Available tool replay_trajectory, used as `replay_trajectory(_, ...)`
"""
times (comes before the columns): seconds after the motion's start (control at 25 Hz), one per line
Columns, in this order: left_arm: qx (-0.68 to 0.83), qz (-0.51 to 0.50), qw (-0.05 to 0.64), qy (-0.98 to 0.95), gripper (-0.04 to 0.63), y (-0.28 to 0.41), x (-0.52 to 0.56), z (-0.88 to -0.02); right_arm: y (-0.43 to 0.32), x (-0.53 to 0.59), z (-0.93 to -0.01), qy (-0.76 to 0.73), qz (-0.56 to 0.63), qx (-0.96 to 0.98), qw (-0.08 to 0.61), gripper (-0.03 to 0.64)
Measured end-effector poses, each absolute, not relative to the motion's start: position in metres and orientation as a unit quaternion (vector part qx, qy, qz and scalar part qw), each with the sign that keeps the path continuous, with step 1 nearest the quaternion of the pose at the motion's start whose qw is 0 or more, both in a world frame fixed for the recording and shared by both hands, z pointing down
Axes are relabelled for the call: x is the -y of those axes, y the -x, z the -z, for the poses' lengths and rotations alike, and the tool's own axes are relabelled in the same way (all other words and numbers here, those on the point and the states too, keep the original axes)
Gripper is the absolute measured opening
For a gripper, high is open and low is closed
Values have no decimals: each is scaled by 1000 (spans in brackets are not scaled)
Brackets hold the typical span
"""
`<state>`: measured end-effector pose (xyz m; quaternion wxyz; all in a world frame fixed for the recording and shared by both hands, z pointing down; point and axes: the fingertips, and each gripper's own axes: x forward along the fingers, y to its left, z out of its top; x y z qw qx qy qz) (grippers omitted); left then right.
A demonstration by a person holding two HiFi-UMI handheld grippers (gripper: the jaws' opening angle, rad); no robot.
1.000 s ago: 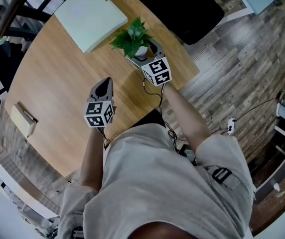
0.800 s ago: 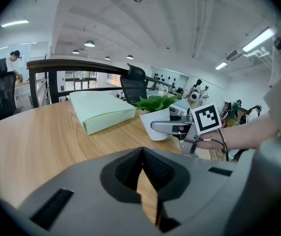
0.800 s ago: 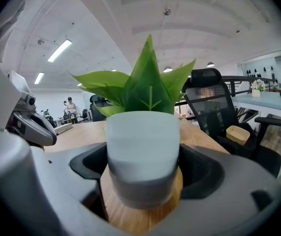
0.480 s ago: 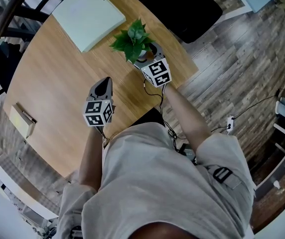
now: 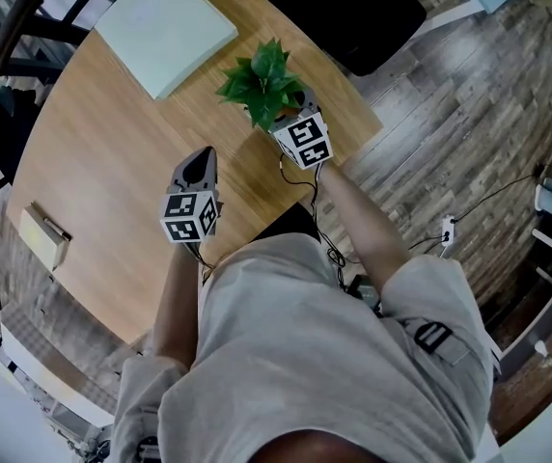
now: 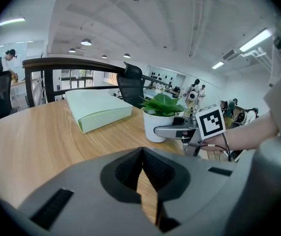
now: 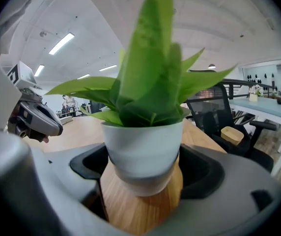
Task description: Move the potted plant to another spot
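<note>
We are at the grasp-and-carry step. The right claw point(image 7: 143, 175) is clamped on the white pot of the potted plant point(image 5: 268, 77), one jaw on each side of the pot wall. The plant stands at the far right edge of the round wooden surface point(image 5: 112, 162), near a pale green box point(image 5: 165, 27). We cannot tell whether the base has left the wood. The left claw point(image 6: 141, 154) hovers low over the surface, well apart from the plant, its jaws closed on nothing. Next, we judge, comes a level lift and a slow carry to a bare part of the surface. The plant's long axis runs vertical, with the pot upright and the leaves pointing up.
</note>
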<state>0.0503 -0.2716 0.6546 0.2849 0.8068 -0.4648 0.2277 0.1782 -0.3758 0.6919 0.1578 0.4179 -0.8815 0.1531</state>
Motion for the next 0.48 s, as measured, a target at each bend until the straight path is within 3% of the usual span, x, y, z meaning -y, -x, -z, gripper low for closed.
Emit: replay_trajectory(0.48, 460, -232, 286, -808, 12, -53, 264, -656, -183, 370, -696, -429, -148, 875, 168, 453)
